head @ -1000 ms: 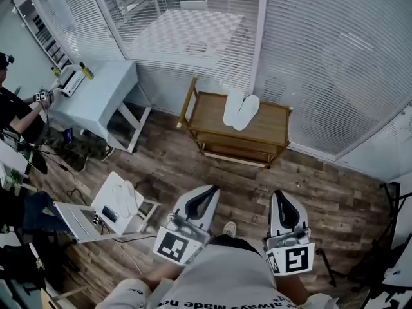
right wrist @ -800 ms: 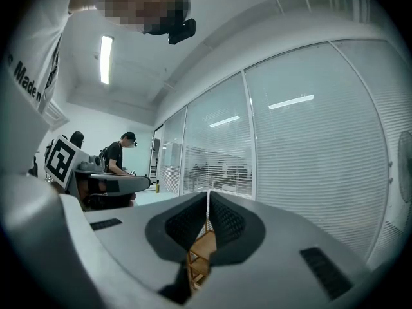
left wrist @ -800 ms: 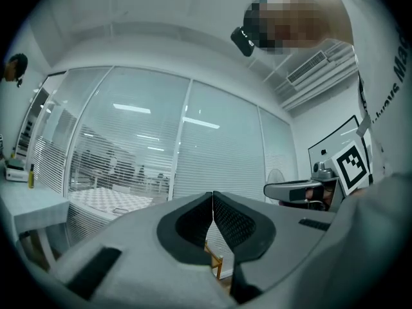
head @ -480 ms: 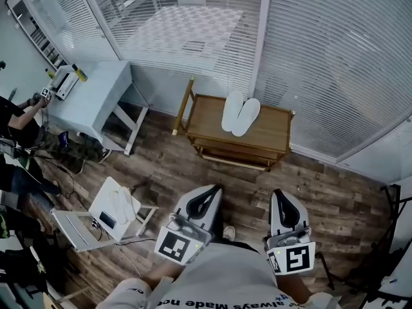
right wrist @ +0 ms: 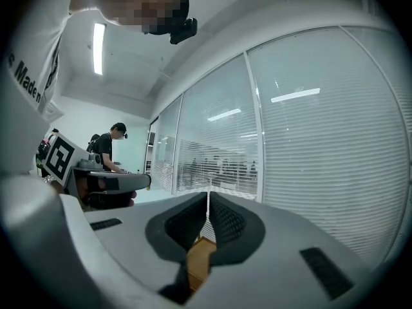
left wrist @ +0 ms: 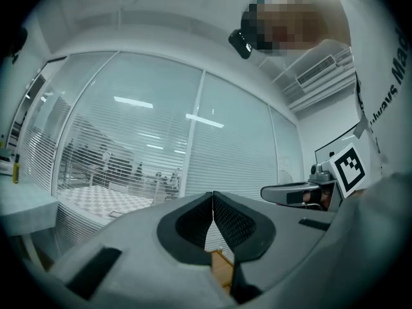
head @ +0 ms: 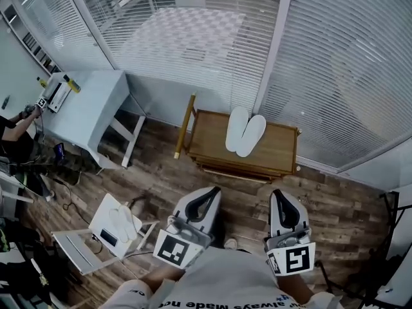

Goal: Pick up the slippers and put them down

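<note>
Two white slippers lie side by side on top of a low wooden shelf table that stands against the blinds. My left gripper and right gripper are held level over the wood floor, short of the table's near edge, both shut with nothing between the jaws. In the left gripper view the left gripper has its jaw tips touching, and a strip of the wooden table shows below them. The right gripper in its own view is likewise closed, with the wooden table under the tips.
A pale blue desk stands at the left with a person beside it. A white chair holding another pair of white slippers sits at lower left. Glass walls with blinds close off the far side.
Both grippers and the head have moved forward toward the wooden table, which now sits closer and lower in the head view. The jaws stayed shut.
</note>
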`<action>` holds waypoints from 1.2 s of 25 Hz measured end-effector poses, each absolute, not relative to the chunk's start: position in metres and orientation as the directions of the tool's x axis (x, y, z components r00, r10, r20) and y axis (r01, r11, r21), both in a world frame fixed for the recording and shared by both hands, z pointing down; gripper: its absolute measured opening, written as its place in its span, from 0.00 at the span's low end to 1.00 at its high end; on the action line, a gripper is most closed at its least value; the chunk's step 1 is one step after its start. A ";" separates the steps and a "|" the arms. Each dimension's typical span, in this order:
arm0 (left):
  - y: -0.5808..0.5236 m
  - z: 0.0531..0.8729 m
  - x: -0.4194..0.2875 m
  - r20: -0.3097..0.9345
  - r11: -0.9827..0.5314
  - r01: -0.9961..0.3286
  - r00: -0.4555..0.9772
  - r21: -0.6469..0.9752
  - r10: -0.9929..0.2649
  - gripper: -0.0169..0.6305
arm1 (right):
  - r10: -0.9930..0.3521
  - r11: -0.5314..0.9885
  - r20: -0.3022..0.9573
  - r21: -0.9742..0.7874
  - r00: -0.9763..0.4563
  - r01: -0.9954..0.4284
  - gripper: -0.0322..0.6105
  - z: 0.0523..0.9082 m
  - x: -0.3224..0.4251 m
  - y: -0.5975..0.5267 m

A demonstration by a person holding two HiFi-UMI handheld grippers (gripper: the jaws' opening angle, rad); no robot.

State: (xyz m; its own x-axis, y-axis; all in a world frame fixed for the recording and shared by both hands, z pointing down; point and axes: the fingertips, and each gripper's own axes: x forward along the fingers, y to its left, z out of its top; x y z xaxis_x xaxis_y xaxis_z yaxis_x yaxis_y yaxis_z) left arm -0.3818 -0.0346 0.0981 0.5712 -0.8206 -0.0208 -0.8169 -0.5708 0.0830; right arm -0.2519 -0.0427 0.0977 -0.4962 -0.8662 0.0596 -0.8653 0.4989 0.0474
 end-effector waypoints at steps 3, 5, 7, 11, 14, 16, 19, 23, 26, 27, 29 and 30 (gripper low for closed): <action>-0.073 0.095 -0.405 -0.027 -0.570 -0.817 0.570 0.085 -0.821 0.05 | -0.868 0.496 0.059 0.067 -0.493 -0.866 0.08 0.091 -0.274 -0.082; -0.098 0.095 -0.416 -0.029 -0.575 -0.813 0.575 0.089 -0.817 0.05 | -0.870 0.492 0.061 0.080 -0.489 -0.867 0.07 0.088 -0.286 -0.106; -0.120 0.097 -0.425 -0.028 -0.583 -0.807 0.583 0.096 -0.812 0.05 | -0.873 0.487 0.068 0.078 -0.482 -0.870 0.07 0.089 -0.295 -0.128; -0.159 0.104 -0.438 -0.007 -0.605 -0.791 0.606 0.090 -0.795 0.05 | -0.885 0.464 0.068 0.061 -0.460 -0.884 0.07 0.093 -0.309 -0.165; -0.181 0.108 -0.441 0.005 -0.626 -0.776 0.628 0.084 -0.778 0.05 | -0.894 0.446 0.077 0.054 -0.441 -0.894 0.07 0.098 -0.315 -0.183; -0.194 0.111 -0.439 0.012 -0.637 -0.767 0.640 0.078 -0.768 0.05 | -0.901 0.431 0.087 0.047 -0.426 -0.901 0.07 0.102 -0.314 -0.192; -0.209 0.113 -0.433 0.009 -0.650 -0.756 0.653 0.076 -0.758 0.05 | -0.907 0.416 0.091 0.050 -0.410 -0.908 0.07 0.106 -0.309 -0.205; -0.225 0.115 -0.421 0.019 -0.650 -0.756 0.653 0.083 -0.757 0.05 | -0.915 0.399 0.083 0.043 -0.395 -0.916 0.07 0.104 -0.294 -0.223; -0.233 0.115 -0.409 0.027 -0.652 -0.753 0.656 0.082 -0.754 0.05 | -0.918 0.392 0.082 0.036 -0.388 -0.919 0.07 0.102 -0.280 -0.231; -0.234 0.114 -0.405 0.026 -0.655 -0.752 0.658 0.078 -0.752 0.05 | -0.918 0.392 0.082 0.036 -0.388 -0.919 0.07 0.102 -0.277 -0.233; -0.237 0.118 -0.399 0.038 -0.661 -0.748 0.663 0.063 -0.747 0.05 | -0.918 0.392 0.086 0.037 -0.388 -0.919 0.07 0.105 -0.272 -0.237; -0.239 0.121 -0.397 0.045 -0.660 -0.749 0.663 0.060 -0.747 0.05 | -0.917 0.393 0.089 0.031 -0.389 -0.919 0.07 0.108 -0.270 -0.239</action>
